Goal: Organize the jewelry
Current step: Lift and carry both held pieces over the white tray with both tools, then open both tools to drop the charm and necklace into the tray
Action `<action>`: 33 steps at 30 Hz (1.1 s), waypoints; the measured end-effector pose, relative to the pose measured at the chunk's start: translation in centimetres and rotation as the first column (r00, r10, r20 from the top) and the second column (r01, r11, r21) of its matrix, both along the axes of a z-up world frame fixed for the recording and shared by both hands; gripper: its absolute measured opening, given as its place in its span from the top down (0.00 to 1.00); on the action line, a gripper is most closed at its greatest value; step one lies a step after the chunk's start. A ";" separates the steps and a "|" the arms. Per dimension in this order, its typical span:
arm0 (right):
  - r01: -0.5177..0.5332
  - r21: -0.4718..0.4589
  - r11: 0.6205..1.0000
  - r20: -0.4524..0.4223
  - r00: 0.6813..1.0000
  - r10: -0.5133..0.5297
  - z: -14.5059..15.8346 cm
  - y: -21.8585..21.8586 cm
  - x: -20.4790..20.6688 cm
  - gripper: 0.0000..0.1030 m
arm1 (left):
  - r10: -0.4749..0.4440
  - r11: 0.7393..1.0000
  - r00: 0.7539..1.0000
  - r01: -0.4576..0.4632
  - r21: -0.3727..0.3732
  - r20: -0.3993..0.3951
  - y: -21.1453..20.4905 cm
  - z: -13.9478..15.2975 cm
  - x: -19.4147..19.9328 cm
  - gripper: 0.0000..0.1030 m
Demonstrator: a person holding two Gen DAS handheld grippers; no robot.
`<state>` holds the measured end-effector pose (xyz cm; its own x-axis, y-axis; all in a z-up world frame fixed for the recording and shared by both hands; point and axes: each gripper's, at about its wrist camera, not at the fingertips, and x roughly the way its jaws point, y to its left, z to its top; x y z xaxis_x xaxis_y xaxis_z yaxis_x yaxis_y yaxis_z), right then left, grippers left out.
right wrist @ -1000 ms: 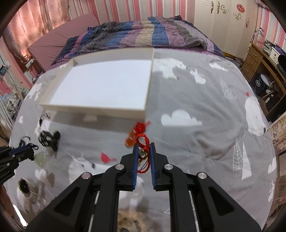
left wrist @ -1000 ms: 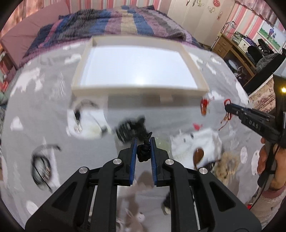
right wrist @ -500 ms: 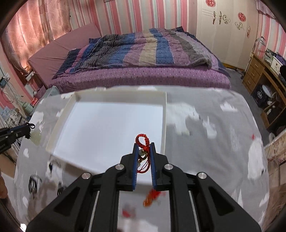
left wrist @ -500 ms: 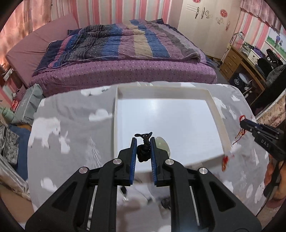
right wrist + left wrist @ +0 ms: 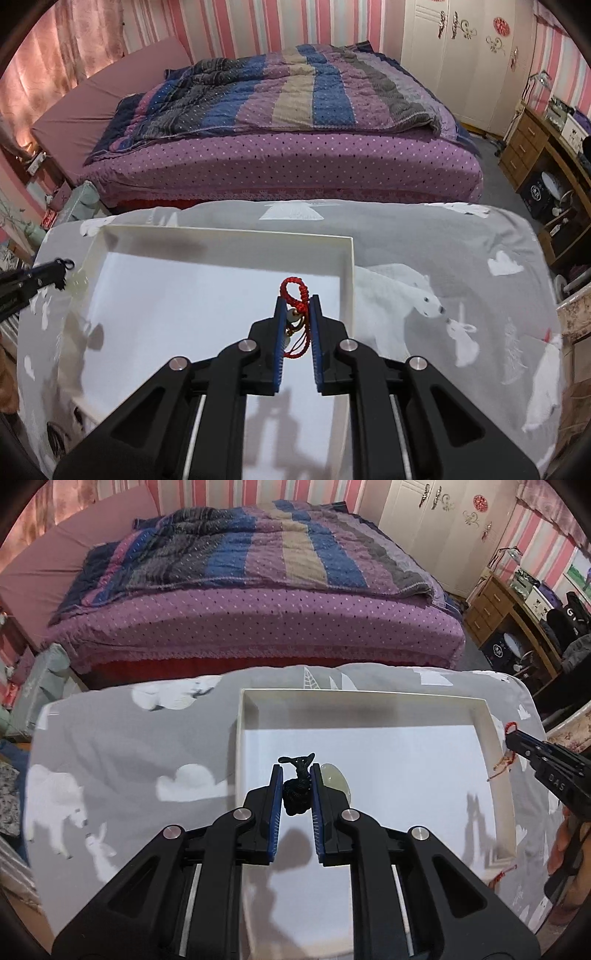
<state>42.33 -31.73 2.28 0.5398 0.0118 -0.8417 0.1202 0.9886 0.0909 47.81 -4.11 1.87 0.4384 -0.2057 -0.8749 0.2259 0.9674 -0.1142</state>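
Both grippers had risen from the grey animal-print cloth (image 5: 122, 738) a second before, and we now held them over the white tray (image 5: 484, 716). Our left gripper (image 5: 295, 771) pinched a black knotted cord (image 5: 295, 794), a pale green pendant (image 5: 334, 779) hanging beside its right finger above the tray's left part. Our right gripper (image 5: 297, 306) pinched a red braided cord (image 5: 293, 295) with small beads above the tray's right side. Beyond stood the bed with its striped quilt (image 5: 295, 88).

Black cord knot w/ pale pendant (image 5: 295, 794), red braided cord charm (image 5: 295, 308), both hanging over white tray (image 5: 487, 731)
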 end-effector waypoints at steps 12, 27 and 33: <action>-0.036 -0.025 0.999 -0.037 0.999 0.035 -4.5 1.3 4.0 0.88 | -0.022 0.999 0.999 0.022 0.038 -0.025 -2.8 -4.3 2.4 0.87; -0.023 -0.008 1.000 -0.084 0.996 0.022 -5.6 1.6 4.9 0.53 | -0.014 0.998 0.999 0.016 0.055 -0.038 -3.6 -5.4 3.0 0.69; -0.034 -0.010 0.999 -0.034 0.999 0.033 -3.1 1.5 3.7 0.49 | -0.012 0.997 1.000 0.011 0.071 0.011 -3.5 -3.5 1.8 0.40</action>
